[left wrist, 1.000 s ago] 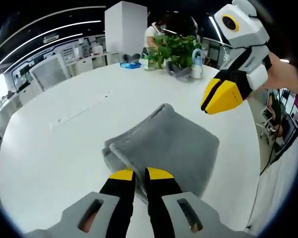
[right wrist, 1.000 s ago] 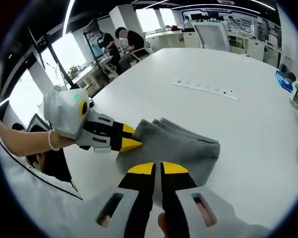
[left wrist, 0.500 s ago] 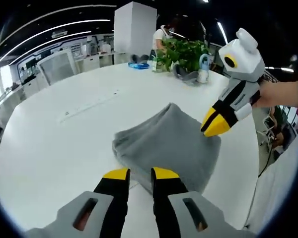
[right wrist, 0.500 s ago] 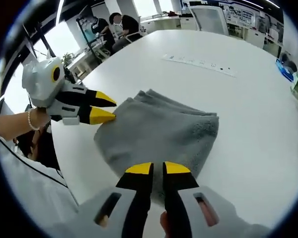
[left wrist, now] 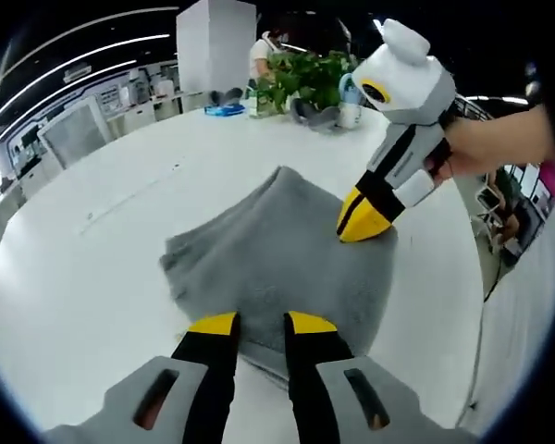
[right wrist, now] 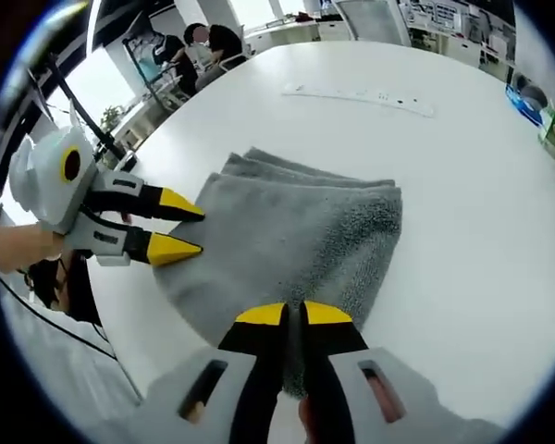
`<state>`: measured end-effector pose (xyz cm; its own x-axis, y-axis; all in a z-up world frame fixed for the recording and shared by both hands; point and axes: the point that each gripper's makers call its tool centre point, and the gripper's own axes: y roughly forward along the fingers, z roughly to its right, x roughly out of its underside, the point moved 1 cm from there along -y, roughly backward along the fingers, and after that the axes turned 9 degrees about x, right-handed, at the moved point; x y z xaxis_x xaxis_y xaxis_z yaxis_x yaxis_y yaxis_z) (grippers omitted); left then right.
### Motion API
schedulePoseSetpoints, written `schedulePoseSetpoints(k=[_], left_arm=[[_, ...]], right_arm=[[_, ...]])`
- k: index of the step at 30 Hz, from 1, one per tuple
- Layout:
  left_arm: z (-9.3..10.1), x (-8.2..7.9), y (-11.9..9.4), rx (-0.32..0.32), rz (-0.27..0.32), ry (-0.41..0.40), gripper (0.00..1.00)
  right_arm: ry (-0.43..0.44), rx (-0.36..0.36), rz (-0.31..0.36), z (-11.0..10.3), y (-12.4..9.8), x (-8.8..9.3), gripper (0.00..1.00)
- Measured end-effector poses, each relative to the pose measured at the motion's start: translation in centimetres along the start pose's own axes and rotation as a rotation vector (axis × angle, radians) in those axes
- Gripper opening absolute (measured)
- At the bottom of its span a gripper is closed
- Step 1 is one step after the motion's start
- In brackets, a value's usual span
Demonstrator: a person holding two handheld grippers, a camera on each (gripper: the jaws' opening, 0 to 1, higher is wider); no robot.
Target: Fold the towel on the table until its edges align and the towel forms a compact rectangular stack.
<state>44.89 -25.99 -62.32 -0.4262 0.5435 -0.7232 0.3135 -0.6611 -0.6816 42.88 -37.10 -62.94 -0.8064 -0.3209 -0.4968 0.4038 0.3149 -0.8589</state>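
A grey towel (left wrist: 268,254) lies folded in a thick rectangle on the round white table (left wrist: 83,277), with its layered edges at the far side (right wrist: 296,171). My left gripper (left wrist: 261,324) is open at the towel's near edge; in the right gripper view its spread jaws (right wrist: 178,227) sit at the towel's left edge. My right gripper (right wrist: 293,314) is shut, its jaws pressed together over the towel's near edge. Seen from the left gripper view, its tip (left wrist: 359,222) touches the towel's top near the right side.
Potted plants (left wrist: 305,83), a bottle (left wrist: 351,97) and small items stand at the table's far rim. A flat power strip (right wrist: 361,92) is set into the table beyond the towel. People sit at desks (right wrist: 213,42) past the table's edge. A hand (left wrist: 490,139) holds the right gripper.
The left gripper let go of the towel's edge and opened. The right gripper came down from above the table onto the towel, and its jaws shut.
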Motion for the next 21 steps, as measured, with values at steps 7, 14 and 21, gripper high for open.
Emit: schedulePoseSetpoints(k=[7,14,21], left_arm=[[-1.4,-1.1,1.2,-0.011,0.017,-0.018,0.20],[-2.7,-1.8,1.6,-0.025,0.068,-0.084,0.20],[-2.6,-2.6,0.1,-0.029,0.132,-0.134,0.23]], right_arm=[[0.036,0.010,0.008,1.6,0.8,-1.5,0.03],[0.043,0.021,0.019,2.5,1.5,-3.0,0.03],[0.005,0.020,0.107,1.9,0.1,-3.5,0.01]])
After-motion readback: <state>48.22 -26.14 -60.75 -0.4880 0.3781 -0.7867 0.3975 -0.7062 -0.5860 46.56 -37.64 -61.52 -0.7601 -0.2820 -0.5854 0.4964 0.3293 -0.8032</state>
